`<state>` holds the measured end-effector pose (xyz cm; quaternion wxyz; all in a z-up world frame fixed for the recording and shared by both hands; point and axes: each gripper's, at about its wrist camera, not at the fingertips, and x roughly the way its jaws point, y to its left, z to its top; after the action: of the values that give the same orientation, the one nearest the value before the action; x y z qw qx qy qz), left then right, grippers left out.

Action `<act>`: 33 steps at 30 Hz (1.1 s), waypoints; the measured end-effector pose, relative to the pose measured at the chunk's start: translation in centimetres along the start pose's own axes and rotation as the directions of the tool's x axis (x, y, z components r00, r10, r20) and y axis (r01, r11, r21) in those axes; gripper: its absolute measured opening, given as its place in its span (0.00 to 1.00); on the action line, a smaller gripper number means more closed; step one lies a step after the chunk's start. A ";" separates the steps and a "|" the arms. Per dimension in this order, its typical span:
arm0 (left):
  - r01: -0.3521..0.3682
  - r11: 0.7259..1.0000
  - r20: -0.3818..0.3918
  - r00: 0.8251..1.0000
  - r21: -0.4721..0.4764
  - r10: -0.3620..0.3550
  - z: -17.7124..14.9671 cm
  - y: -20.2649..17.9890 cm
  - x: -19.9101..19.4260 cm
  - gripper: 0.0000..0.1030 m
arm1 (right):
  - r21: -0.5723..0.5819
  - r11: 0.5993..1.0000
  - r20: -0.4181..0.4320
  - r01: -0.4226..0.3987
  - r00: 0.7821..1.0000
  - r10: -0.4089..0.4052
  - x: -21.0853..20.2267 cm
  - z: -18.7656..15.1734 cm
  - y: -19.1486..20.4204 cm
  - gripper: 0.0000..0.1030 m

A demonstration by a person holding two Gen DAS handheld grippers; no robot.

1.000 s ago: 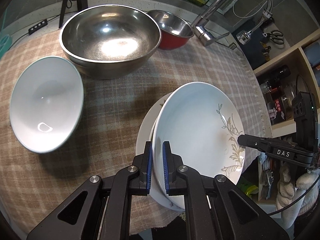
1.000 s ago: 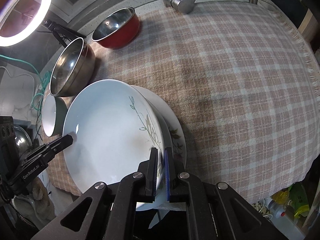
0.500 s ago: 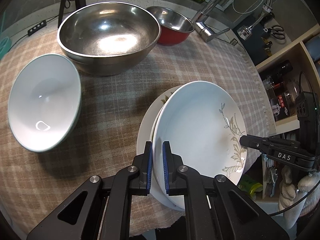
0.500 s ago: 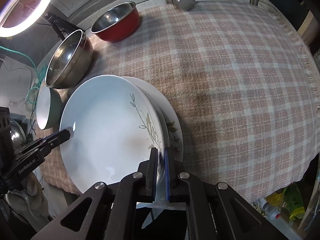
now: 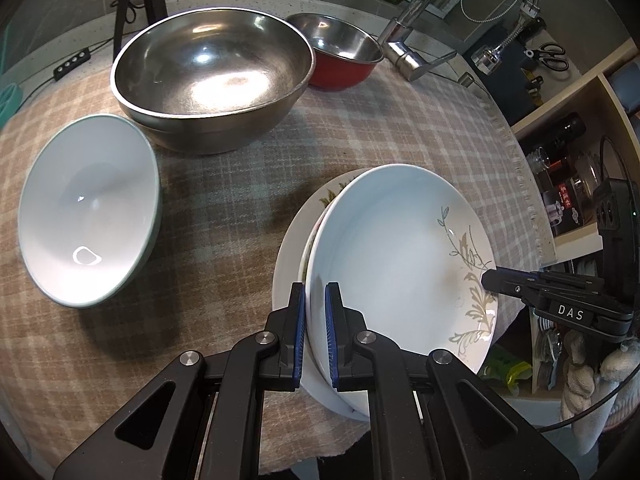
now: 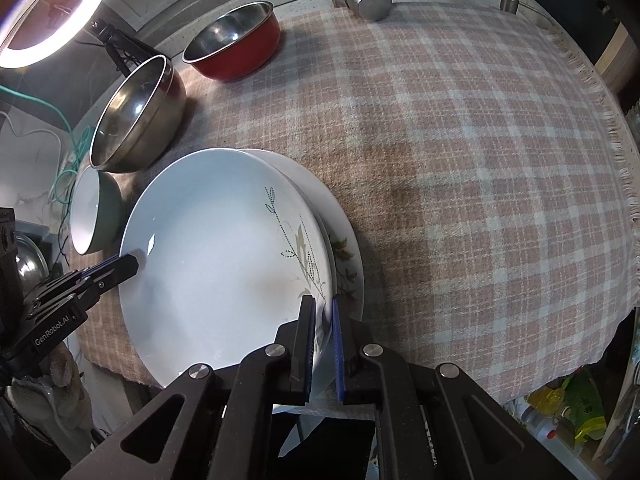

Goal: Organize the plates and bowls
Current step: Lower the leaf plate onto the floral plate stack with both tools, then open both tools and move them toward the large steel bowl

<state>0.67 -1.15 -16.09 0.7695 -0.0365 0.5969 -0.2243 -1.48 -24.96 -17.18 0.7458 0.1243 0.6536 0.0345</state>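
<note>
**Two grippers, one glazed plate: handle by the rim, keep it level**

On the far left of the plaid cloth (image 5: 224, 216) lies a tilted white ceramic bowl with a pale green outside (image 5: 88, 212), well apart from the plates. Behind it sits a large stainless steel mixing bowl (image 5: 212, 80), then a small red bowl with a steel inside (image 5: 340, 56).

The left gripper (image 5: 316, 332) has its jaws nearly shut, pinching the near rim of the white deep plate with a grey leaf sprig (image 5: 400, 264). This plate lies on a flatter white plate with a leaf print (image 5: 292, 240) at the cloth's near edge, partly overhanging it.

The right gripper (image 6: 322, 344) clamps the opposite rim, its blue pads all but together, though they have just eased apart a touch.

The plate is likely stiff, fairly heavy, brittle and slick with glaze. Opposite rim grips look right; uneven lifting could let it slip or knock the plate beneath.
</note>
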 end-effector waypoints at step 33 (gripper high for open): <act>0.020 0.994 0.110 0.994 -0.110 -0.008 0.7 5.8 -5.9 0.08 | -0.036 0.998 0.185 -0.043 0.982 0.049 -4.4 0.5 3.0 0.20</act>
<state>2.02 6.17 -12.47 0.7961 -0.0958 0.5652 -0.1939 -1.30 -23.10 -12.15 0.8043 0.1302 0.5776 0.0503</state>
